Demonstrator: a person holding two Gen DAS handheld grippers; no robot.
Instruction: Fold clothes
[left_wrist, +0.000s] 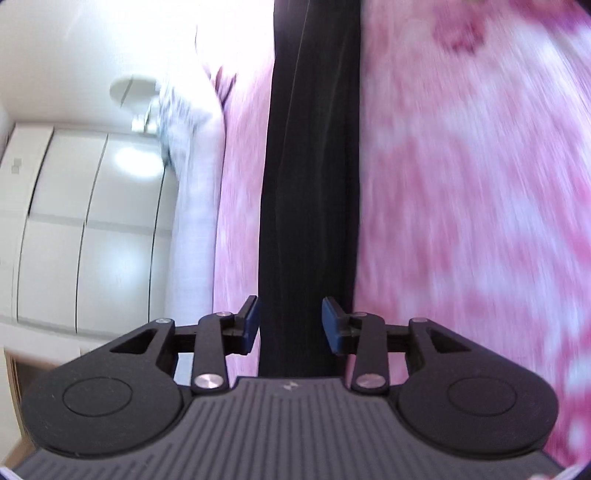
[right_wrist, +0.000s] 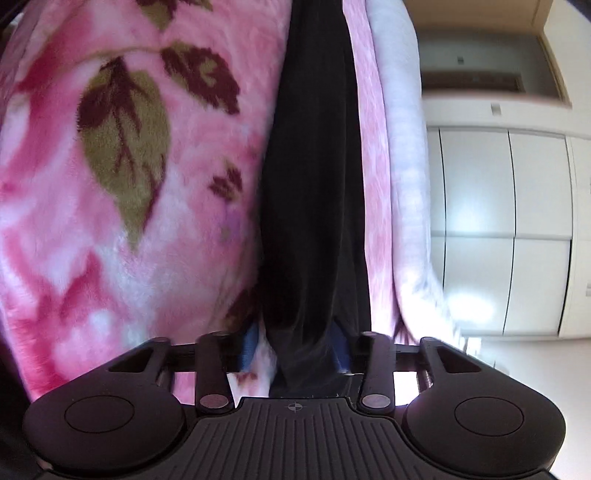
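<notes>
Left hand-held gripper (left_wrist: 290, 325) is standing partly open w/ black garment (left_wrist: 310, 184) between its pads, untouched. Right hand-held gripper (right_wrist: 295, 350) is pinching garment over pink floral blanket (right_wrist: 122, 166); leaf pattern sharp in right view only.

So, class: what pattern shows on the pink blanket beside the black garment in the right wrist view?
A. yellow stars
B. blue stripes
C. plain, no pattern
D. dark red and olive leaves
D: dark red and olive leaves spread across the pink blanket left of the black garment.

No words, numbers or brand names can be read anywhere — neither view shows legible text.
</notes>
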